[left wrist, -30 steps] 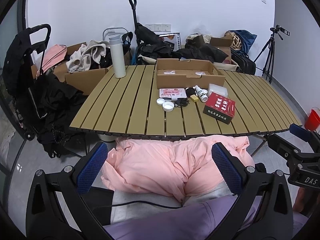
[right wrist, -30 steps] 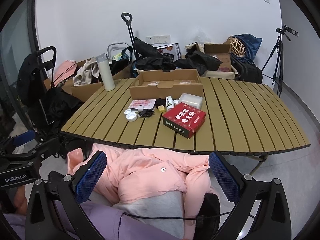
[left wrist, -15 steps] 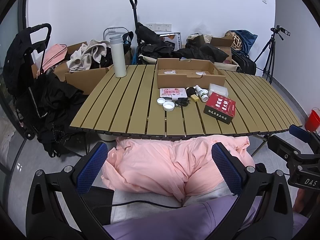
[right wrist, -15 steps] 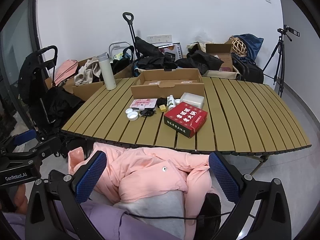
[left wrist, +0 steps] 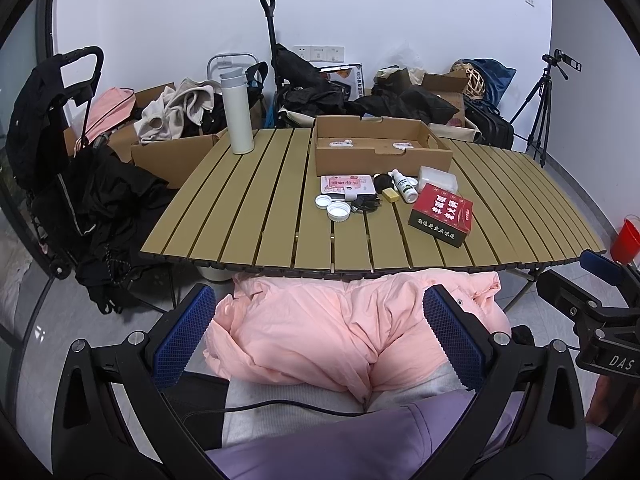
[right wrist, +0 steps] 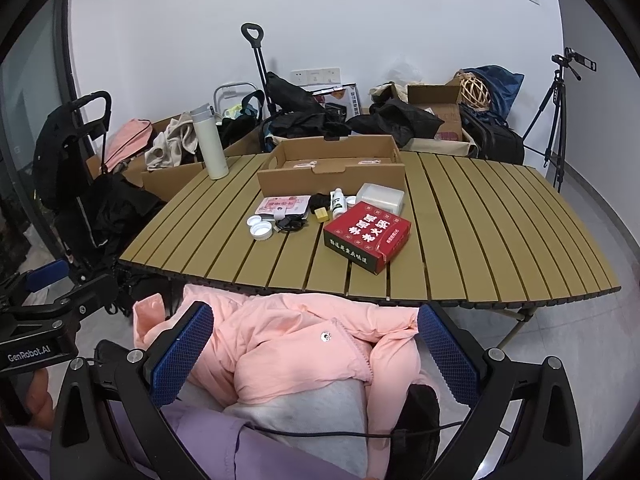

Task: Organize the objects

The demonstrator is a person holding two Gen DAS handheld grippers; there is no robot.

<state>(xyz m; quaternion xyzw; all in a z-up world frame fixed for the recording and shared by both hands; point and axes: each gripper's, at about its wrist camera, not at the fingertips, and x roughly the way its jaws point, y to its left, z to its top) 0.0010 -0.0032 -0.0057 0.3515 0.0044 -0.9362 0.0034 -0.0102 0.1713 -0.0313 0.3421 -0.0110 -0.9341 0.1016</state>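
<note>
A slatted wooden table (left wrist: 256, 216) (right wrist: 480, 216) holds an open cardboard box (left wrist: 380, 148) (right wrist: 332, 164), a red box (left wrist: 440, 214) (right wrist: 366, 234), a pink packet (left wrist: 346, 184) (right wrist: 282, 205), two white lids (left wrist: 332, 206) (right wrist: 258, 227), a small white bottle (left wrist: 403, 186) (right wrist: 338, 202), a clear plastic container (left wrist: 437, 177) (right wrist: 380, 197), a small yellow block (left wrist: 390, 195) (right wrist: 320, 214) and a black cord (left wrist: 366, 204) (right wrist: 292, 222). My left gripper (left wrist: 320, 334) and right gripper (right wrist: 314, 354) are both open and empty, held low over a pink jacket (left wrist: 348, 320) on the lap, short of the table's near edge.
A white thermos (left wrist: 237, 114) (right wrist: 210, 142) stands at the table's far left. Cardboard boxes, clothes, bags and a trolley crowd the floor behind and to the left. A tripod (left wrist: 540, 116) (right wrist: 556, 120) stands at the right wall. A red bucket (left wrist: 626, 240) sits low right.
Both views have shifted only slightly; the table objects have not moved and both grippers stay open.
</note>
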